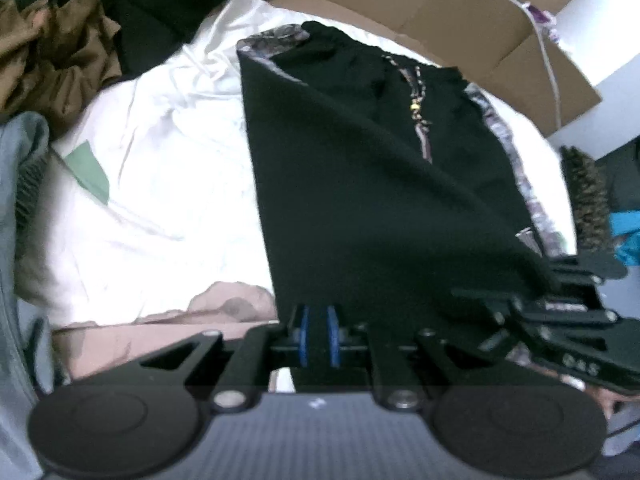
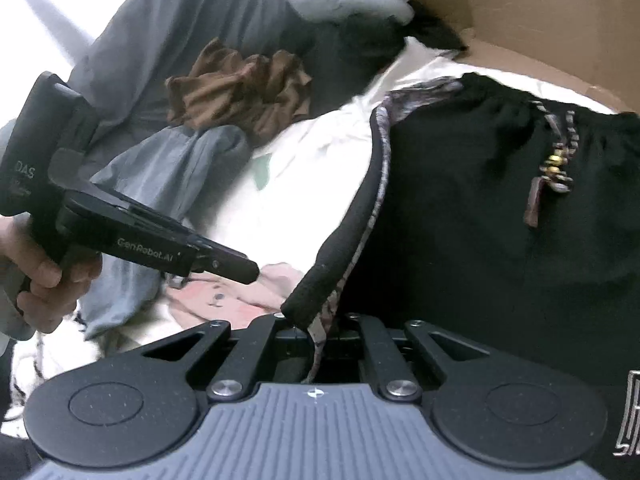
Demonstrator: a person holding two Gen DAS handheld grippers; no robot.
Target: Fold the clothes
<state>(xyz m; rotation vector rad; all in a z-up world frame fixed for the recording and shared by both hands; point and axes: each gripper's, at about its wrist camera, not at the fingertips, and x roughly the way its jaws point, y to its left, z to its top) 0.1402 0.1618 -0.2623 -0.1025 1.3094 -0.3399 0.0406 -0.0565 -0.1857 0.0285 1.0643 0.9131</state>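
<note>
- While the right claw (image 2: 310,330) sits low in the centre of its own view, it is fully closed on the patterned side trim at the hem corner of the black jersey shorts with a drawstring waist (image 2: 480,208); the pinched edge rolls up out of the grip.
- Beside it, the left claw (image 1: 320,336) at the lower centre of its view stands only narrowly parted, blue pads (image 1: 332,334) showing, with the black hem lying between or just over them; whether they press the cloth I cannot tell. In the right wrist view the same left claw shows at the lower left, clear of the fabric.
- Judged from its drape, the shorts are light, soft and limp: they will sag and slide unless held at two corners. Hem corners and the thicker waistband look the firmest places to grip.
- Outward, the shorts spread over a rumpled white sheet (image 1: 160,184); a crumpled brown garment (image 2: 240,88) and grey clothes (image 2: 168,176) lie toward the upper left.
</note>
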